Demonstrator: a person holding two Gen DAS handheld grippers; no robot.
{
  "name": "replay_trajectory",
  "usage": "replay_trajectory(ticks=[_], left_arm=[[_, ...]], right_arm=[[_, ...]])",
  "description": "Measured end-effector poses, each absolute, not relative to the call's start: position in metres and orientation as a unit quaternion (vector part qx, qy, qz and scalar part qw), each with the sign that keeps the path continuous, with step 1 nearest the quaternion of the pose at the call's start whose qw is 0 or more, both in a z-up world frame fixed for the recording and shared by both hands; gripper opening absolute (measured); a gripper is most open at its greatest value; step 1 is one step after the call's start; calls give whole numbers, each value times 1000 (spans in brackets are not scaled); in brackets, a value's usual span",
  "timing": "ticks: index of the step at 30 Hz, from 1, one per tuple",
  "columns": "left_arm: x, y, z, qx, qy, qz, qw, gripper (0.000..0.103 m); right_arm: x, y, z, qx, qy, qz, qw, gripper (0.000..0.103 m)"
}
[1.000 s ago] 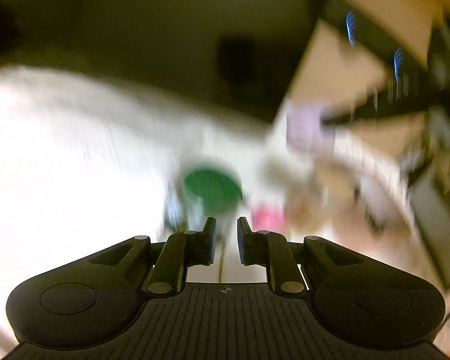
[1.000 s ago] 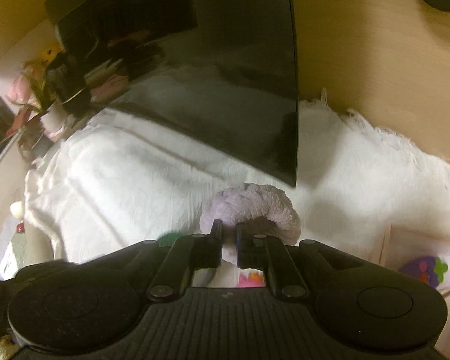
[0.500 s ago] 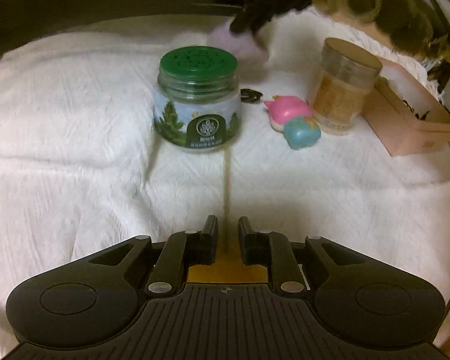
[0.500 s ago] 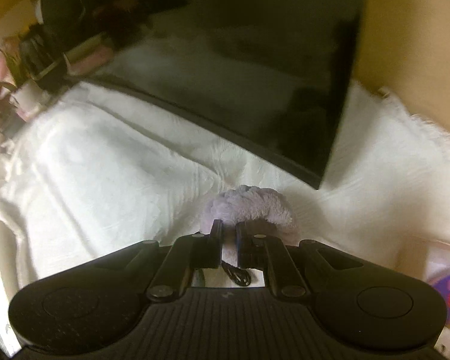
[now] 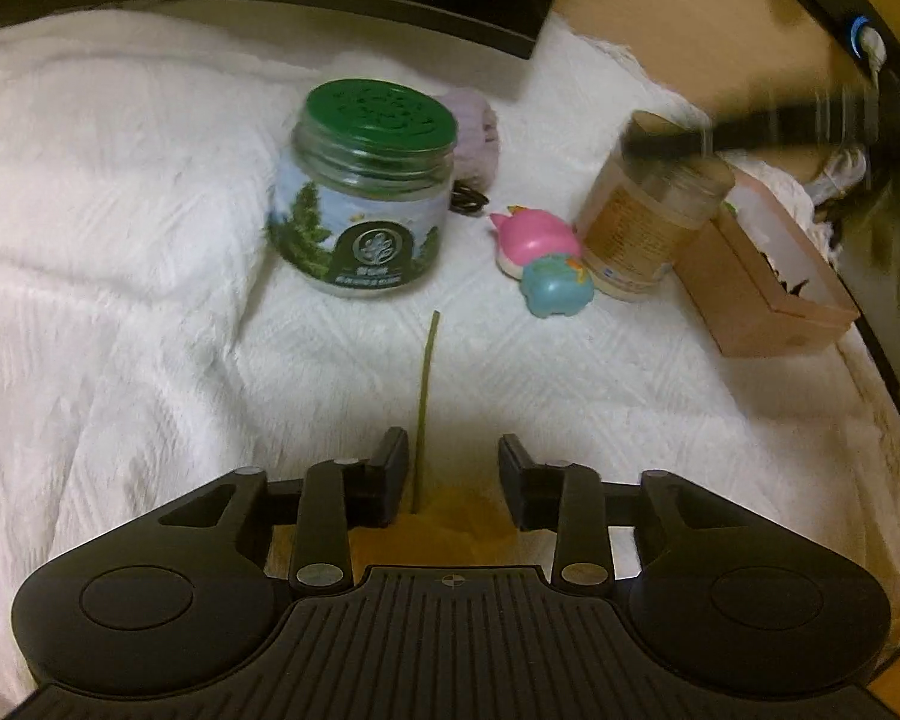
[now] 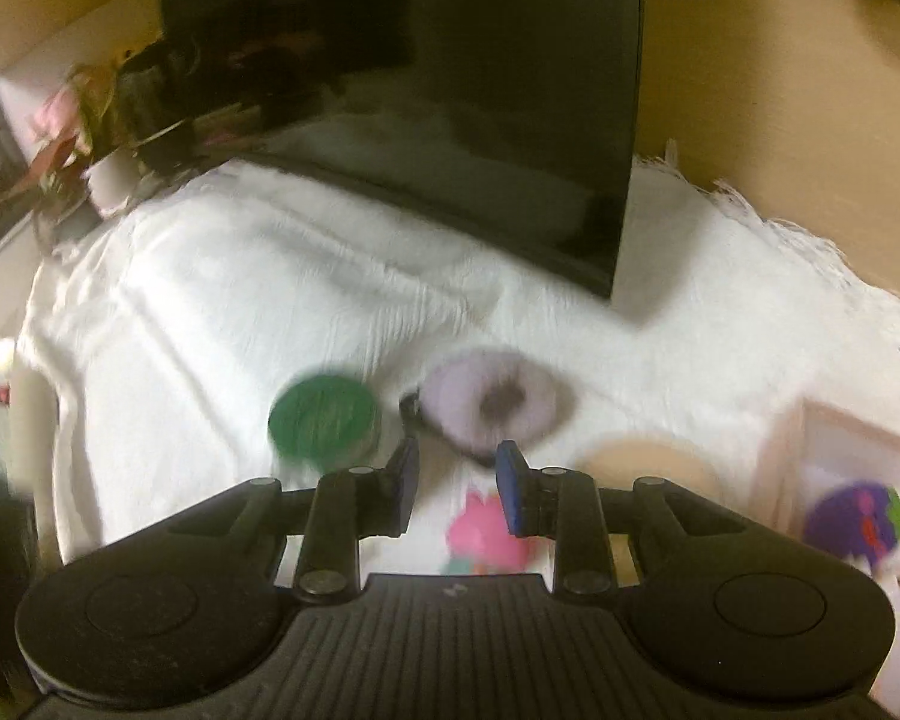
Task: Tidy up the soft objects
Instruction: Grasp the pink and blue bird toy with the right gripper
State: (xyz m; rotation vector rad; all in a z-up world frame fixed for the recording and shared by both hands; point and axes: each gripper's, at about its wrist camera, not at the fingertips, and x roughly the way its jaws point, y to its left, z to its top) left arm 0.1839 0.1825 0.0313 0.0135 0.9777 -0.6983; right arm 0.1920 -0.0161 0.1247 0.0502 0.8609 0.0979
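A white cloth [image 5: 120, 252] with a woven, ribbed texture covers the table. The jar [image 5: 363, 204] looks like clear glass with a glossy printed label and a matt green plastic lid [image 5: 381, 111]. The lilac scrunchie [image 6: 489, 405] looks fluffy and plush. Two squishy toys [image 5: 540, 264] look smooth, with a slight sheen. The pink box [image 5: 768, 294] looks like matt cardboard. The black screen [image 6: 480, 90] is glossy.

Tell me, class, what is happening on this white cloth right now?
A person holds a gripper in each hand over a white cloth. Both are opening with nothing between their fingers. The left gripper faces a green-lidded jar, a pink and blue soft toy, a tan-lidded jar and a pink box. The right gripper hovers above the fluffy lilac scrunchie, which lies free behind the green jar.
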Motion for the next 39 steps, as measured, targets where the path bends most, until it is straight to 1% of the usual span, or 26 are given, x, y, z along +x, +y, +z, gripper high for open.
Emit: replay_trajectory(ticks=[2, 5, 7, 8, 9, 10, 11, 13, 14, 15, 16, 22, 29, 31, 34, 35, 36, 38, 39], left_arm=[[179, 183, 31, 7, 455, -317, 832, 27], [174, 176, 34, 34, 448, -303, 840, 26], [169, 169, 34, 67, 437, -294, 848, 19], [167, 168, 33, 78, 430, -289, 852, 15], [166, 169, 32, 79, 427, -288, 854, 14], [166, 171, 31, 74, 425, -286, 856, 13], [167, 174, 31, 64, 425, -283, 857, 12], [168, 180, 29, 47, 427, -278, 859, 10], [167, 182, 29, 41, 427, -276, 860, 9], [167, 184, 30, 37, 427, -275, 861, 9], [166, 186, 30, 32, 426, -275, 861, 8], [160, 195, 37, 11, 415, -274, 867, 7], [158, 196, 54, 14, 398, -263, 879, 7], [161, 203, 54, -4, 415, -254, 874, 8], [170, 216, 42, -66, 481, -283, 827, 9], [170, 219, 40, -79, 485, -289, 821, 10], [168, 219, 39, -74, 483, -289, 823, 10], [161, 212, 43, -29, 472, -288, 833, 10], [157, 208, 47, -11, 466, -291, 835, 12]], right_arm=[[180, -4, 101, -3, 417, 31, 909, 28], [178, 20, 65, -66, 415, -6, 908, 28], [183, 27, 49, -91, 413, -25, 906, 31], [186, 28, 44, -92, 413, -28, 906, 34], [188, 29, 42, -87, 410, -22, 908, 45], [191, 32, 41, -86, 412, -18, 907, 54], [194, 33, 39, -89, 415, -15, 905, 55], [201, 35, 33, -89, 419, -17, 903, 54], [202, 33, 33, -81, 419, -15, 904, 52], [202, 30, 35, -70, 419, -9, 905, 38], [201, 29, 36, -63, 420, -4, 906, 28], [180, 27, 57, -67, 404, 12, 912, 26], [166, 25, 79, -66, 391, 25, 918, 25], [165, 23, 78, -67, 392, 28, 917, 25], [164, 20, 67, -61, 404, 30, 912, 26], [165, 20, 63, -60, 407, 29, 911, 26], [167, 19, 58, -57, 410, 27, 910, 26], [174, 15, 49, -41, 422, 26, 905, 27], [177, 13, 45, -30, 428, 27, 903, 29]])
